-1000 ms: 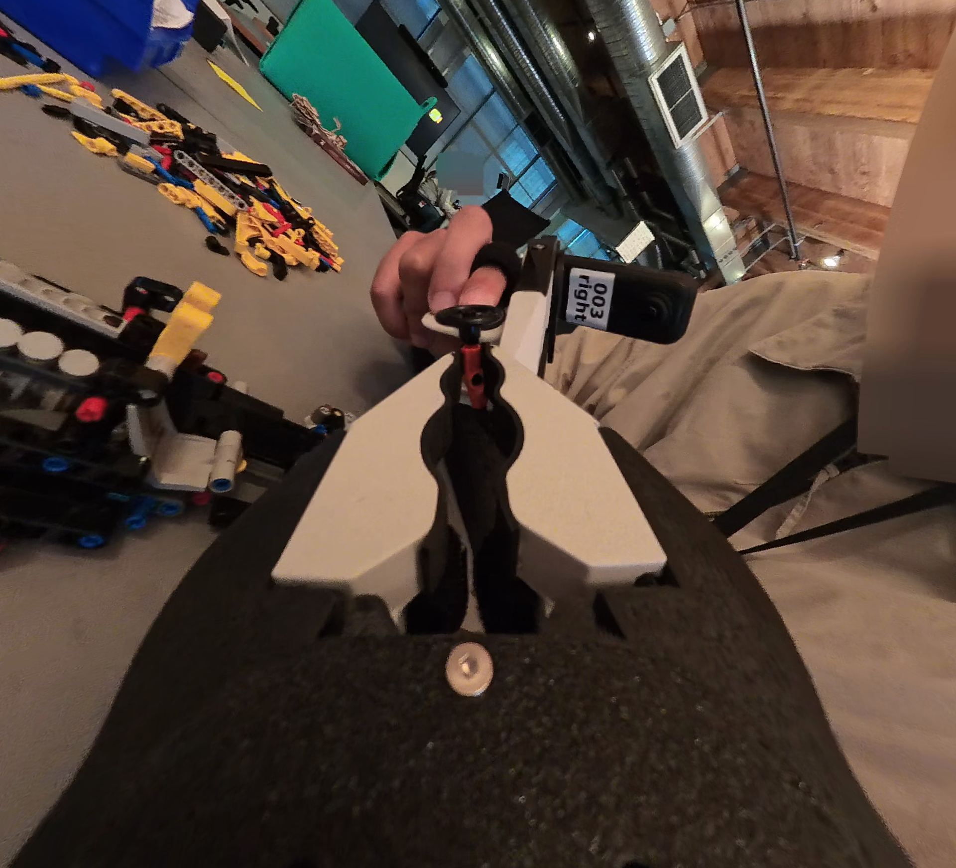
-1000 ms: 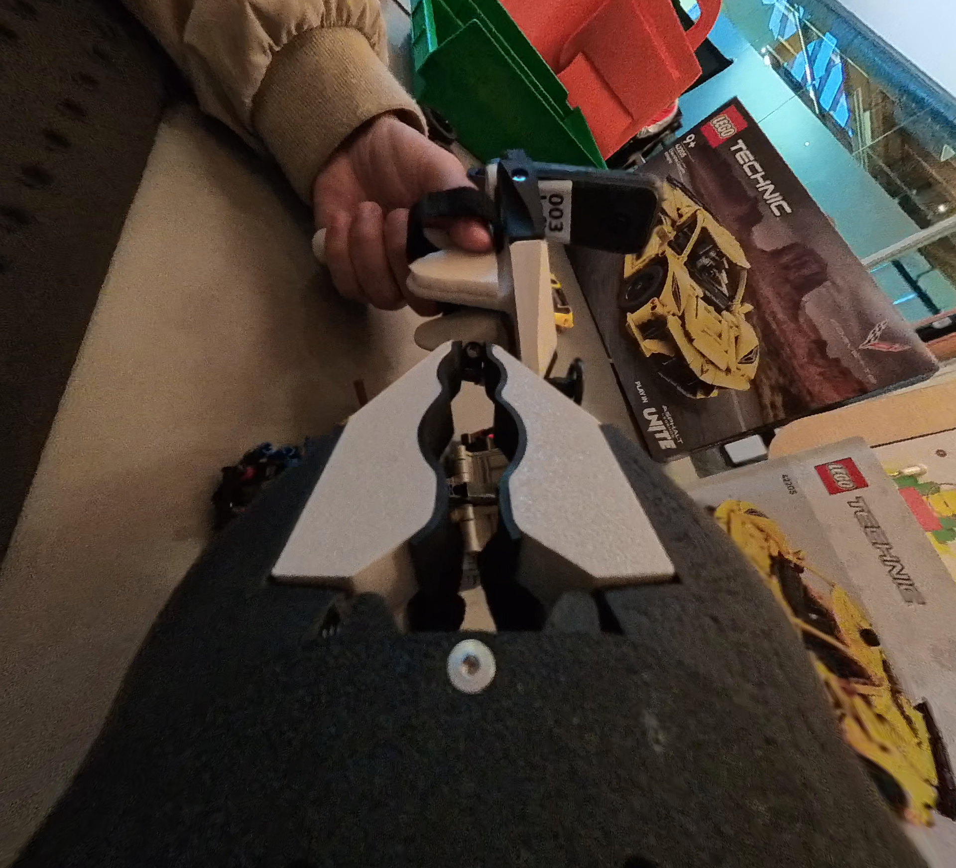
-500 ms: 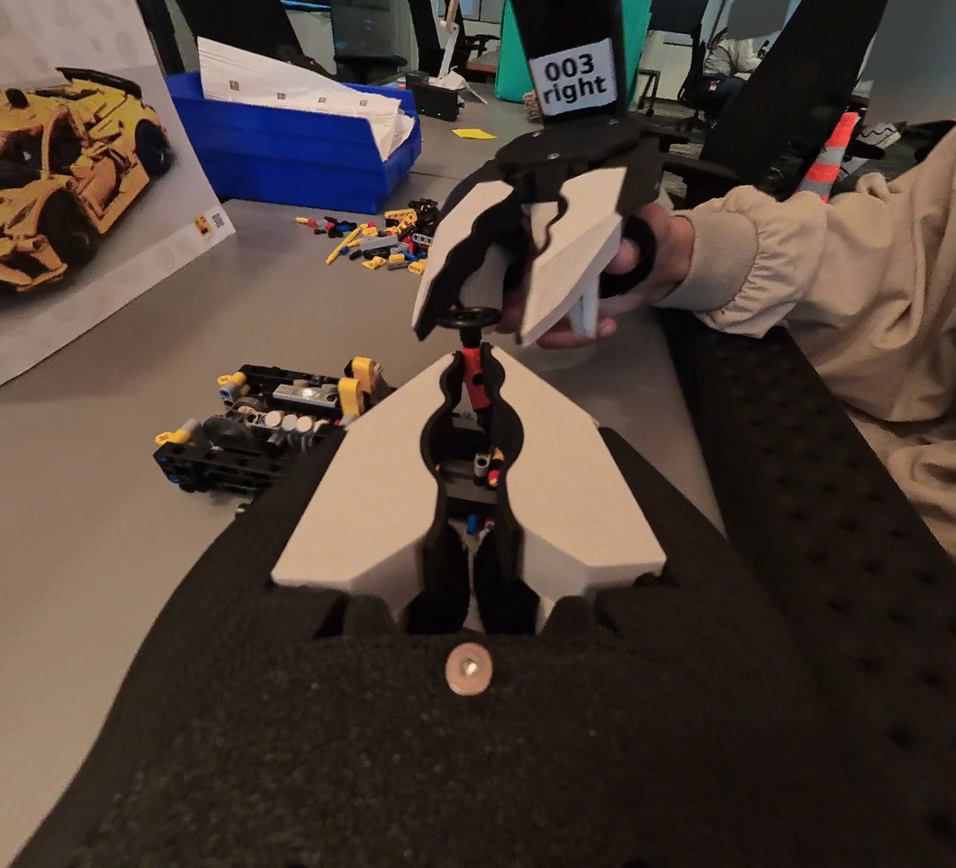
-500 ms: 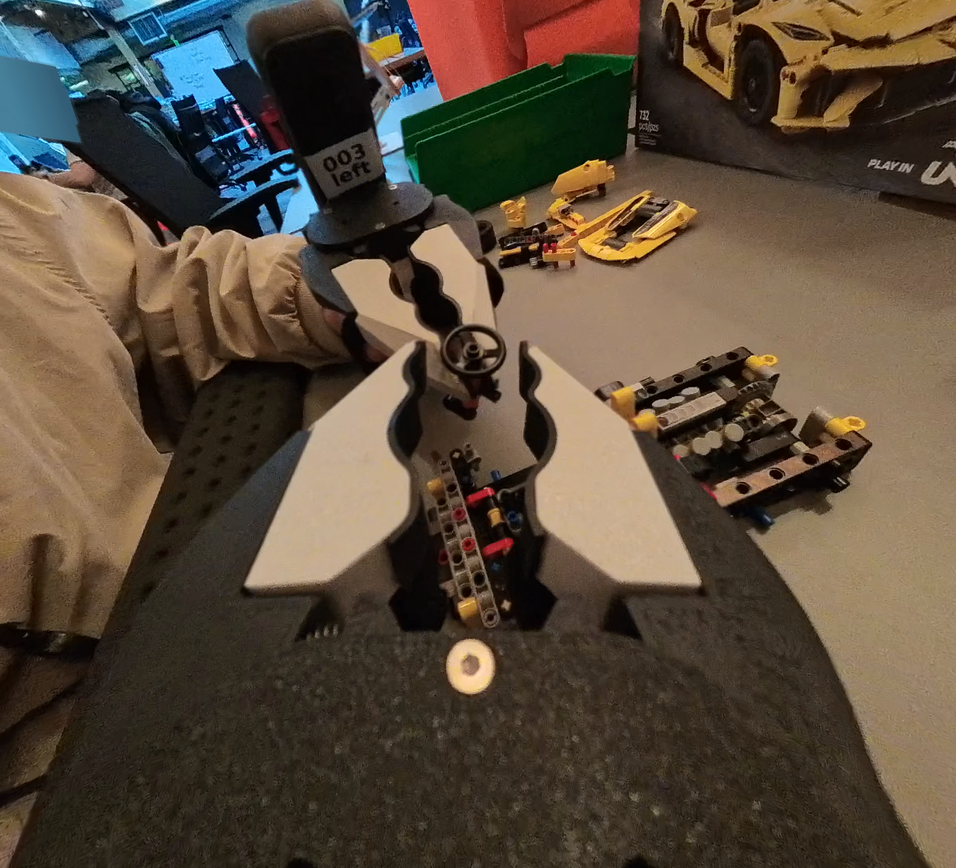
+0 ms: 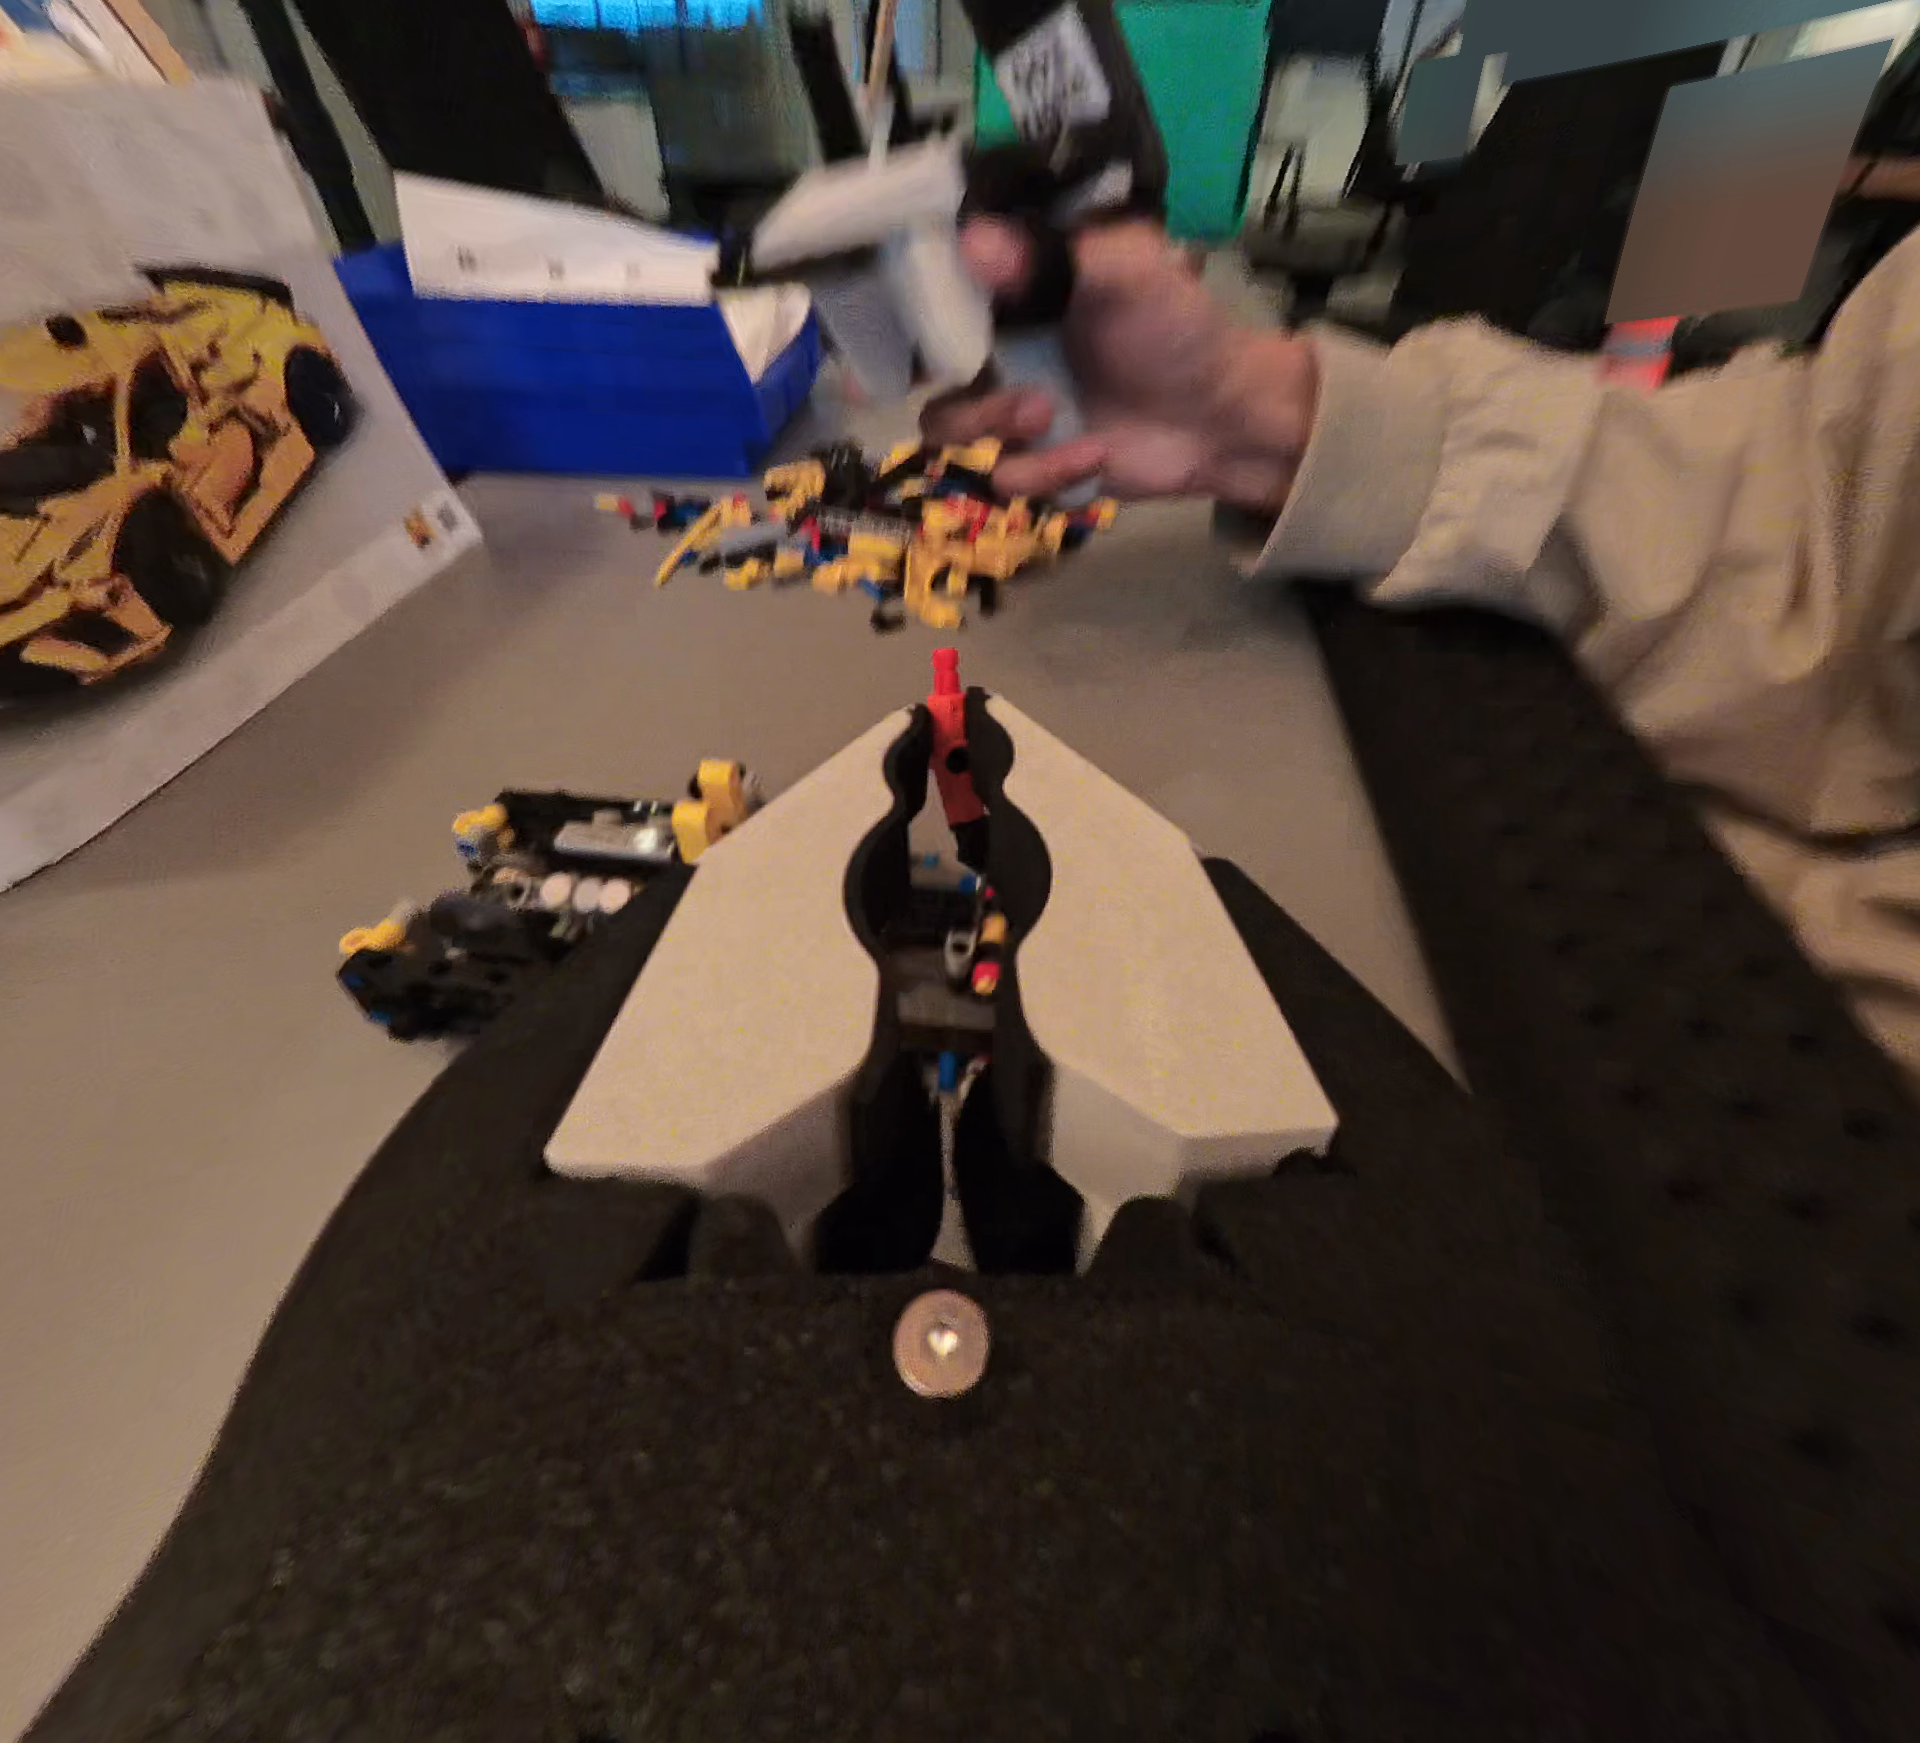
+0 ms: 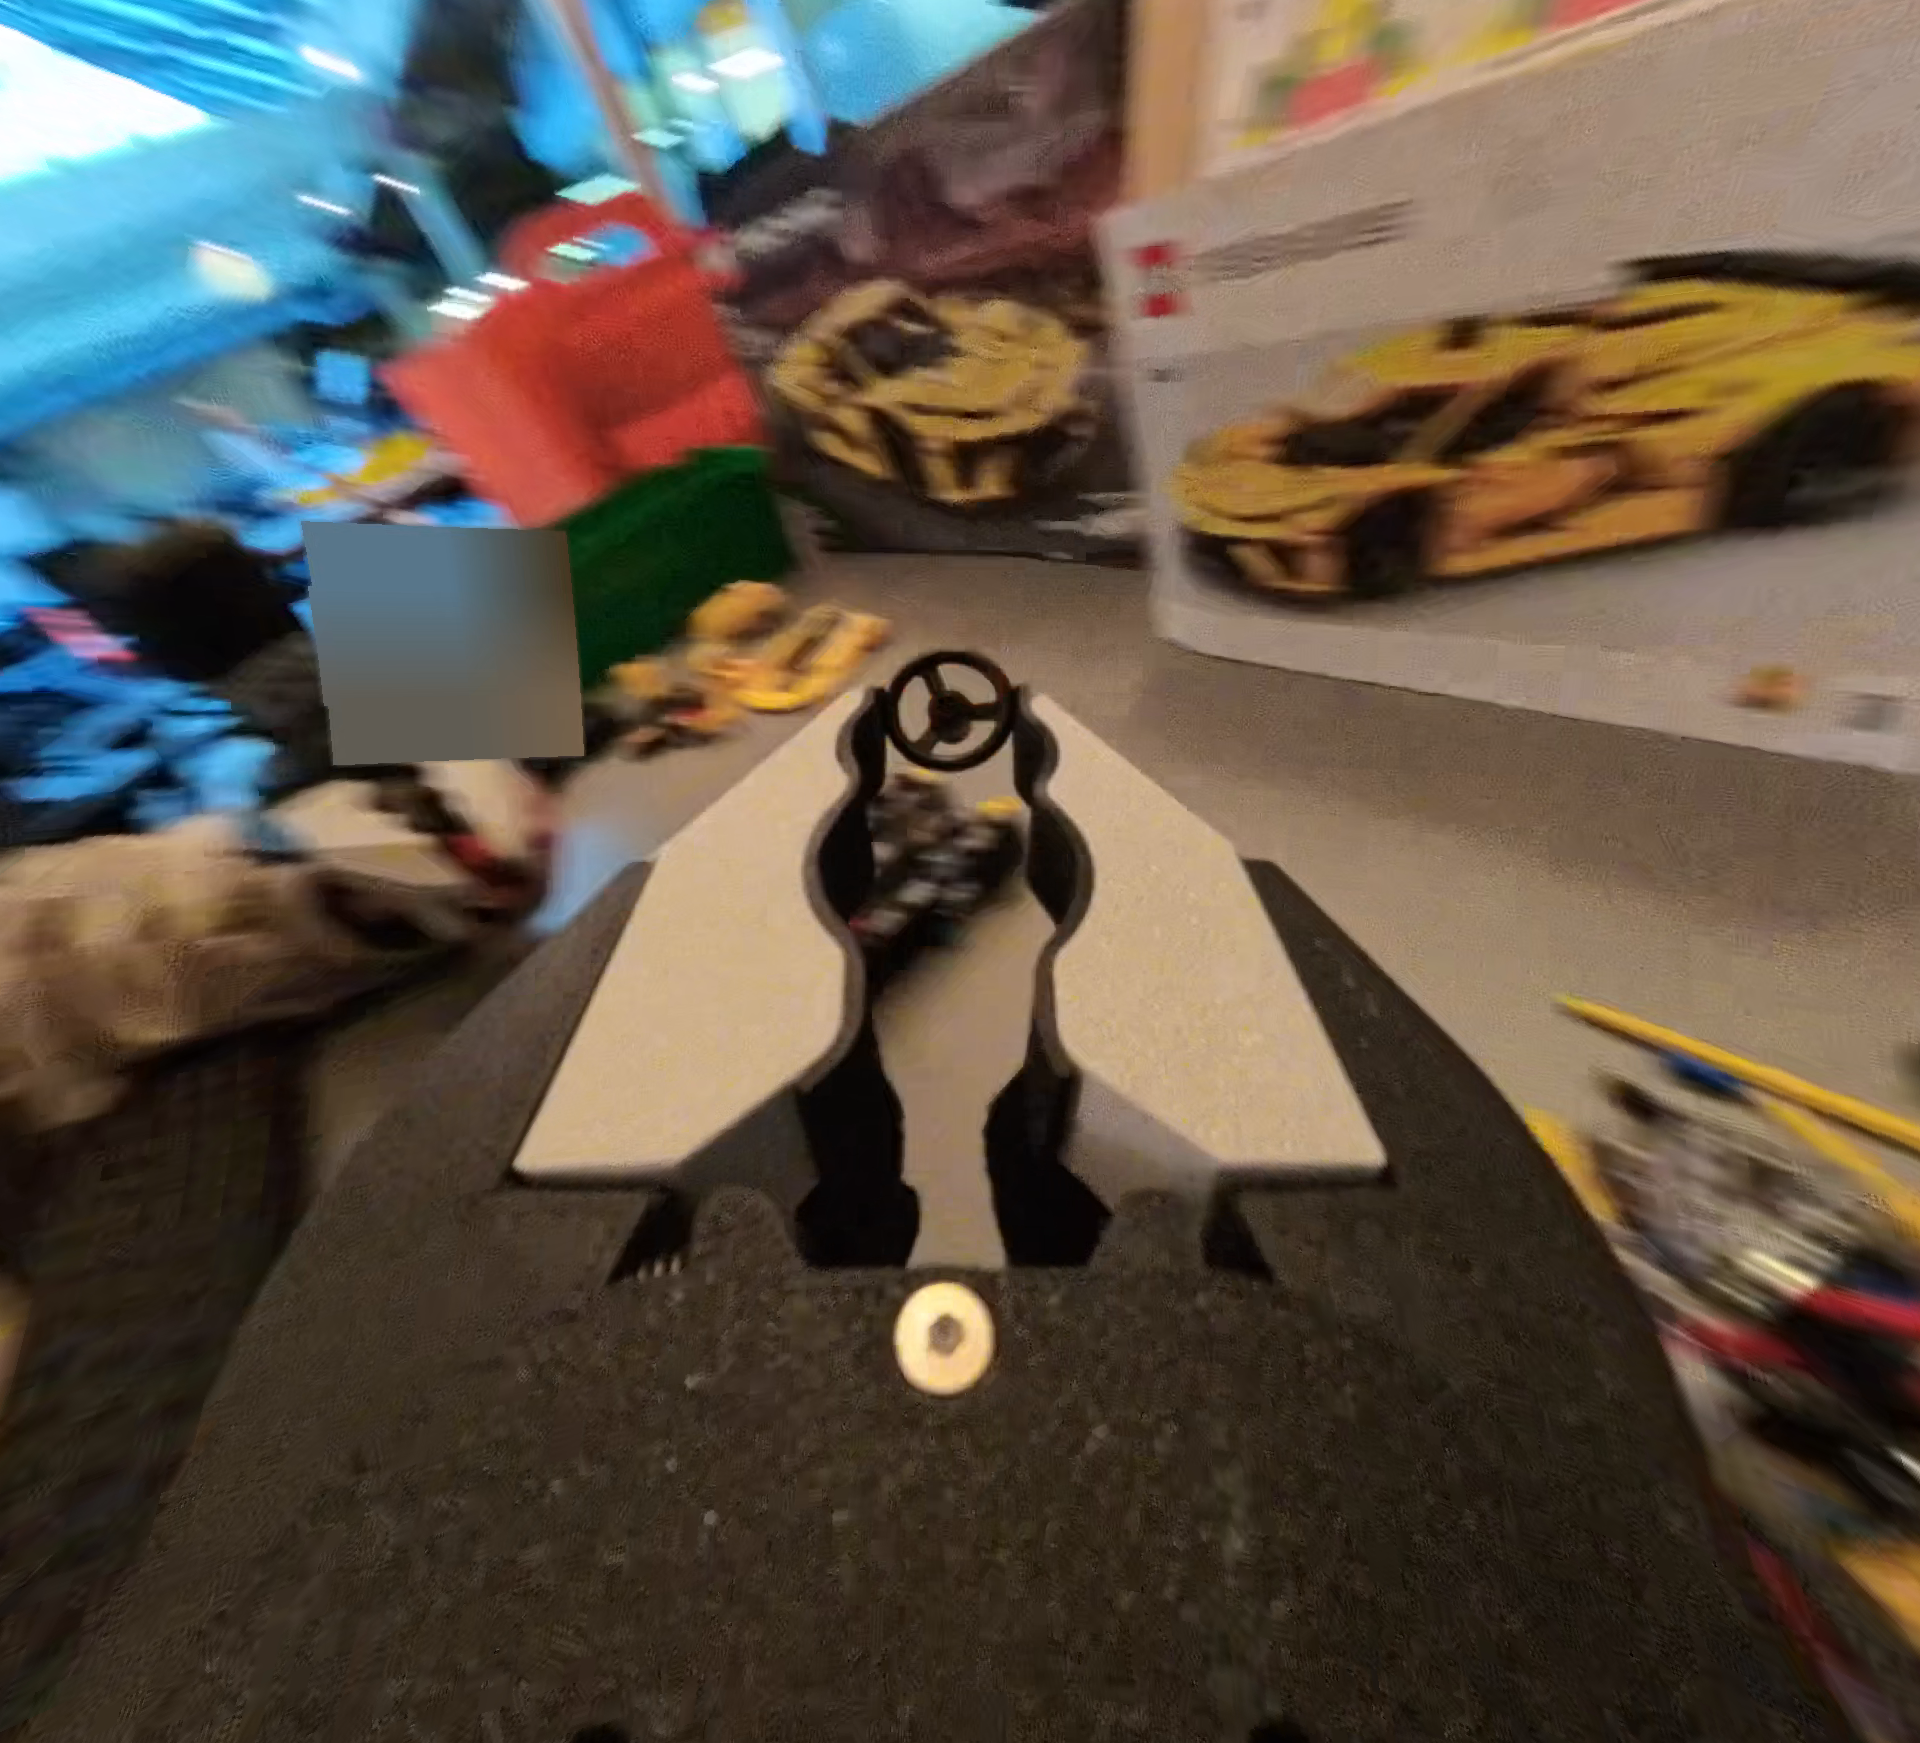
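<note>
Grey table [image 5: 312,1122], blue bin [image 5: 582,374], loose bricks [image 5: 894,530], black-and-yellow chassis [image 5: 540,893]

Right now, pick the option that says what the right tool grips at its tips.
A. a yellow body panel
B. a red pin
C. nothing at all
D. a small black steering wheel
D: in the right wrist view the right tool is closed on a small black steering wheel pinched between its tips; the red pin sits in the left tool instead.
</note>
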